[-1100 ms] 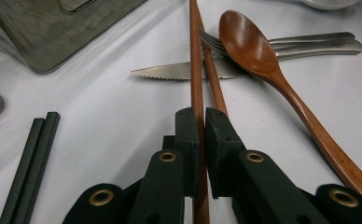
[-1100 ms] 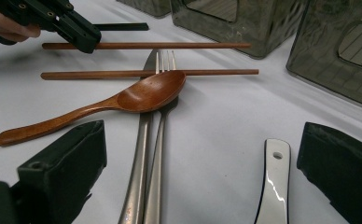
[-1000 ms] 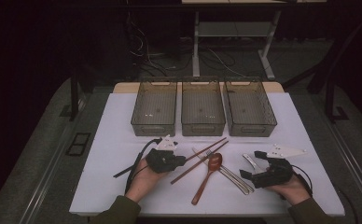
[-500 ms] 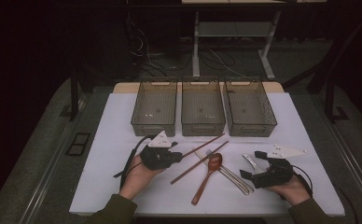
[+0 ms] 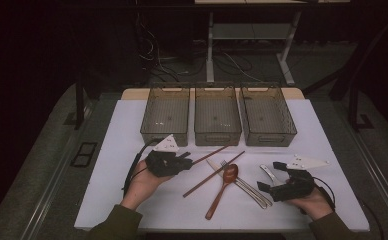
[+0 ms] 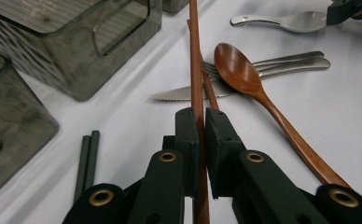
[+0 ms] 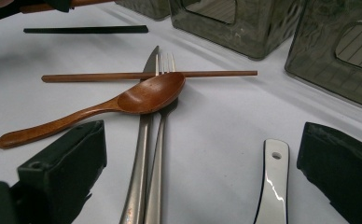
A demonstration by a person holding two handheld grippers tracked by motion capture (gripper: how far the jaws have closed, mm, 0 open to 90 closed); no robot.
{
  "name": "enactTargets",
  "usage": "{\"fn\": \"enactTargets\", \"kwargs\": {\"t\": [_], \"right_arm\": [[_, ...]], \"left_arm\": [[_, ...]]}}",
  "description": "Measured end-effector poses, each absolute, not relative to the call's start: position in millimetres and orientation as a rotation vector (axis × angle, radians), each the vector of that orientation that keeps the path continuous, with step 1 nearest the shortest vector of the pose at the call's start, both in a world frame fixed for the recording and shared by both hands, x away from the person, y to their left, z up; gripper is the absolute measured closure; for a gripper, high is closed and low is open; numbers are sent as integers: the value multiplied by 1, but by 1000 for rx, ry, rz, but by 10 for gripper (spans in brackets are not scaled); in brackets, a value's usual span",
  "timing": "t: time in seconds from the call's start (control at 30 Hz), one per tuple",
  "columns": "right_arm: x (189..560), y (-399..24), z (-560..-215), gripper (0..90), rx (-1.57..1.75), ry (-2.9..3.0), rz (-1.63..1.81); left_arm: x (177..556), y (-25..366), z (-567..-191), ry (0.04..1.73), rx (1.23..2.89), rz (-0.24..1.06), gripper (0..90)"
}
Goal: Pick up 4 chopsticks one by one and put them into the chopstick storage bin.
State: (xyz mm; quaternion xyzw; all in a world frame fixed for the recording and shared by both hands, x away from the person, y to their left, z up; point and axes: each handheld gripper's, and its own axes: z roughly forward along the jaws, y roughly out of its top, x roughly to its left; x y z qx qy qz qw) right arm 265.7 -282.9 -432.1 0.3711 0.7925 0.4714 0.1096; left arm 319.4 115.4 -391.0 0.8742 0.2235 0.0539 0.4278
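Observation:
My left gripper (image 5: 187, 162) (image 6: 201, 126) is shut on a brown wooden chopstick (image 5: 213, 152) (image 6: 195, 65), held by its near end a little above the white table (image 5: 122, 145) and pointing toward the bins. The second brown chopstick (image 5: 212, 175) (image 7: 146, 74) lies flat across a knife (image 6: 184, 94) and a fork (image 6: 286, 58). A wooden spoon (image 5: 223, 187) (image 7: 123, 102) rests beside them. My right gripper (image 5: 268, 176) (image 7: 202, 177) stands open low over the table, with the handle of a silver spoon (image 7: 272, 186) between its jaws and untouched.
Three smoky clear bins (image 5: 165, 114) (image 5: 217, 115) (image 5: 268, 116) stand in a row at the back of the table. A pair of black chopsticks (image 6: 87, 158) (image 7: 86, 29) lies in front of the left bin.
My left gripper has risen and drawn slightly left with one brown chopstick, lifting it off the pile away from its twin. The right gripper has stayed put.

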Motion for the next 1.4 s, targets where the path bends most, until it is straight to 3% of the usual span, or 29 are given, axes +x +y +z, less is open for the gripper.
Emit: {"fn": "enactTargets", "kwargs": {"t": [0.73,1.4], "right_arm": [[266,-284,-433,11,1091,2333,1387],[266,-284,-434,11,1107,2325,1390]], "left_arm": [[346,129,-360,587,2130,181,832],[404,145,-339,722,2142,282,831]]}}
